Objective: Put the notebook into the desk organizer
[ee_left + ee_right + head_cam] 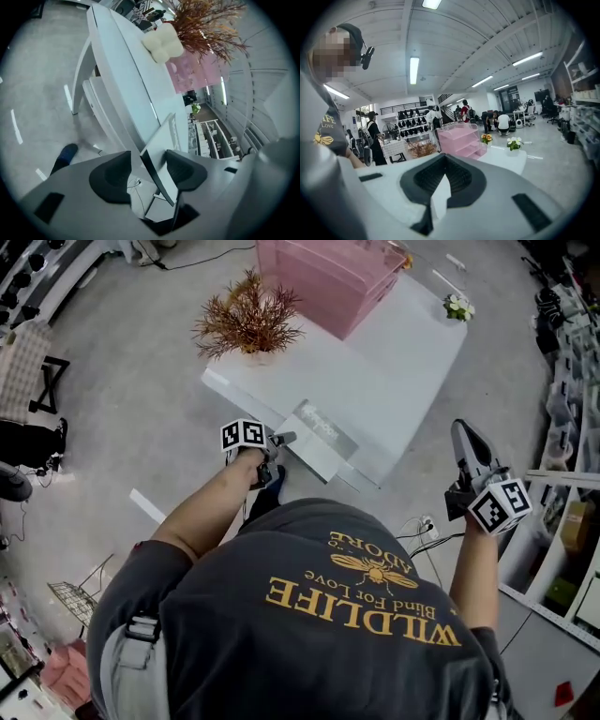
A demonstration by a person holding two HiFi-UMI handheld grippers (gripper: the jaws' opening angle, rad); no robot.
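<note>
The notebook (323, 437), pale grey with print on its cover, lies at the near left edge of the white table (394, 371), sticking out over it. My left gripper (277, 446) is at that overhanging edge. In the left gripper view the notebook (164, 136) stands edge-on between the jaws of the left gripper (147, 157): it leans on the right pad and a gap remains at the left pad. The pink desk organizer (323, 273) stands at the far end of the table. My right gripper (462, 432) is held up off to the table's right, shut and empty; its view shows the organizer (461, 138) ahead.
A dried brown plant in a white pot (248, 315) stands on the table's left side between the notebook and the organizer. A small flower pot (458, 306) sits at the far right corner. Shelving (572, 521) runs along the right. People stand in the background.
</note>
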